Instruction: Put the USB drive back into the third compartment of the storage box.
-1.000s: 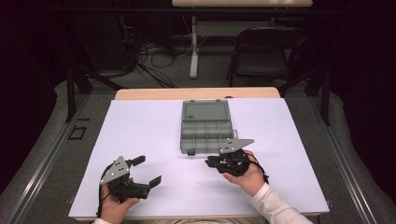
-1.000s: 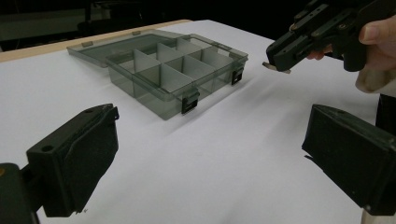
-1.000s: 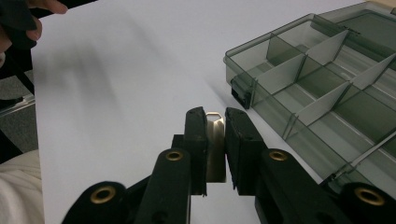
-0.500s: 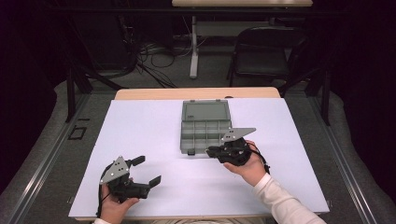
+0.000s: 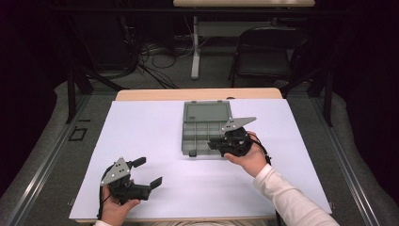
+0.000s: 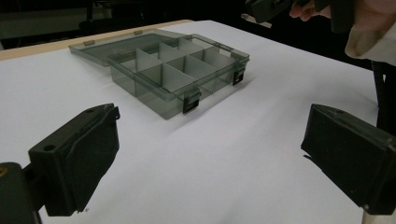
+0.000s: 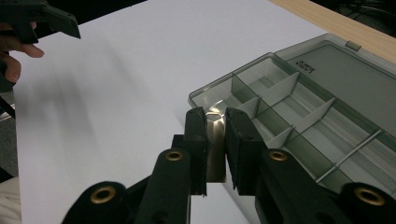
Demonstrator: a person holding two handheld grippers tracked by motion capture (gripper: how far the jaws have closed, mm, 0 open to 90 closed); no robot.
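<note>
High view: smoky plastic organizer box point(image 5: 207, 128), lid flat open at 12 o'clock, mid-sheet; bare white paper point(image 5: 155, 136) all around. Left gripper view: my left gripper point(image 6: 210, 154) spread wide. Right gripper view: my right gripper point(image 7: 215, 140) pinching a small metallic piece point(image 7: 215, 144) over box's near edge.

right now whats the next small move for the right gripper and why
Probably carry it a little further over the open organizer box and lower toward a compartment. The right gripper hangs at the box's near corner, jaws shut on a small metallic piece, and the compartments look empty.
</note>
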